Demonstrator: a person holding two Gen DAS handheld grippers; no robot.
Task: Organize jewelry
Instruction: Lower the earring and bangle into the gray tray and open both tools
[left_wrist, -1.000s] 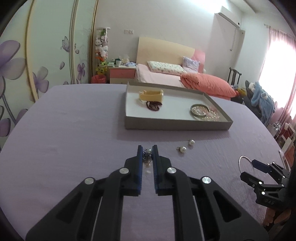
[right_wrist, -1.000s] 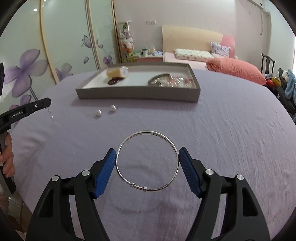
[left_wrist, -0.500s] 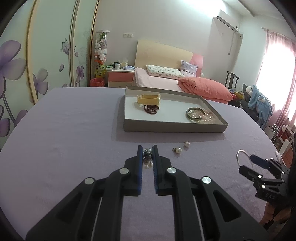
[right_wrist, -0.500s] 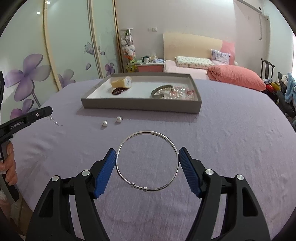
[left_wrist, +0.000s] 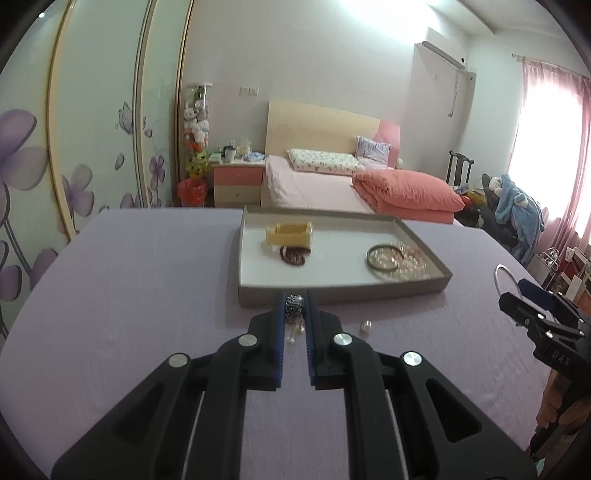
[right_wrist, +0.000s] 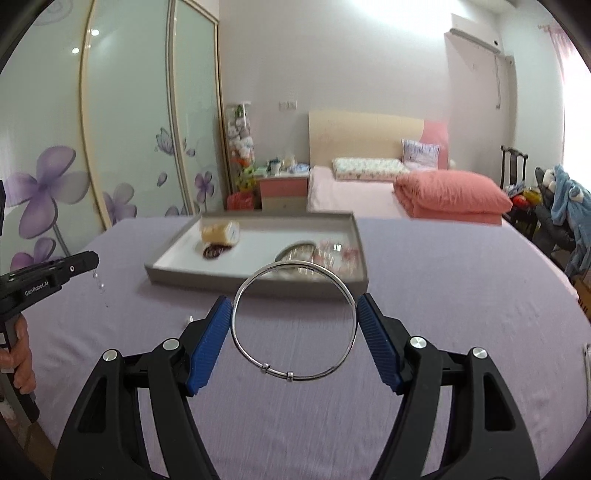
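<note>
Tray lies in frame centre, beyond both loads; we see right gripper clamping bangle, left gripper pinching earring.

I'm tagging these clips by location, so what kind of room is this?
Most likely a home bedroom: a bed with pink bedding and a wooden headboard, a pink bedside cabinet, and tall sliding wardrobe doors printed with purple flowers behind the lilac-covered table.

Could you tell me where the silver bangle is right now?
The silver bangle is clamped between the right gripper pads, above the purple tablecloth, just before the grey tray.
</note>
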